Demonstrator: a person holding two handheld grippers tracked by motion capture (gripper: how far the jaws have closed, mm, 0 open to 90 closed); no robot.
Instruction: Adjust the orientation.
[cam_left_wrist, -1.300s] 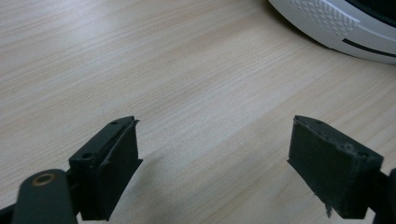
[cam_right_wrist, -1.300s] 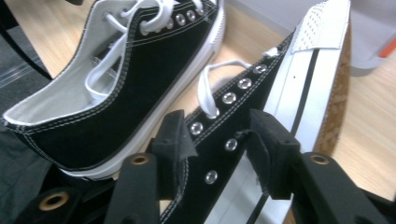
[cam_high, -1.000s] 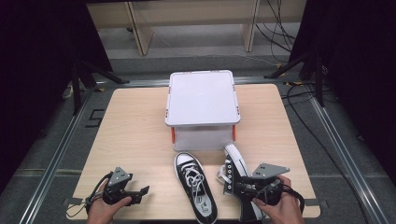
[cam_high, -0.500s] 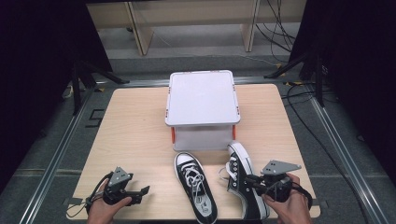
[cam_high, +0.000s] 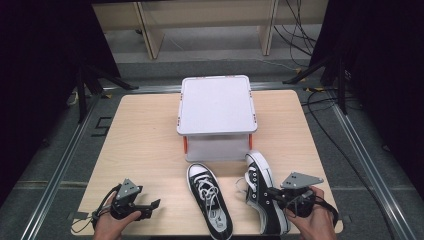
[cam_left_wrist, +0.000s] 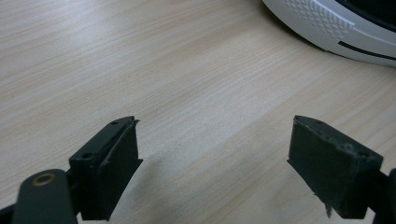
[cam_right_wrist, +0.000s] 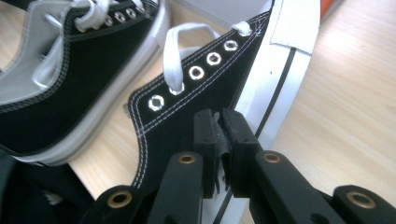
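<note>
Two black canvas sneakers with white laces and soles lie on the wooden table (cam_high: 145, 145) in front of a white lidded box (cam_high: 216, 106). The left sneaker (cam_high: 210, 200) lies flat, toe toward the box. My right gripper (cam_high: 271, 193) is shut on the right sneaker (cam_high: 261, 186). In the right gripper view its jaws pinch the canvas side (cam_right_wrist: 187, 116) of that sneaker below the eyelets, with the gripper (cam_right_wrist: 221, 135) against the white sole. The left sneaker (cam_right_wrist: 60, 70) shows there too. My left gripper (cam_high: 151, 205) stands open over bare wood (cam_left_wrist: 215, 126), and a white toe cap (cam_left_wrist: 336, 28) lies ahead of it.
The box stands mid-table on orange feet (cam_high: 185, 145), close behind the sneakers. Bare wood lies to the left and right of it. Metal rails (cam_high: 60, 165) run along both table sides, and cables (cam_high: 325, 100) trail on the floor at the right.
The right sneaker, tipped on its side a second ago, has come down upright beside the left one, and my right hand moved right with it. The left gripper stayed put.
</note>
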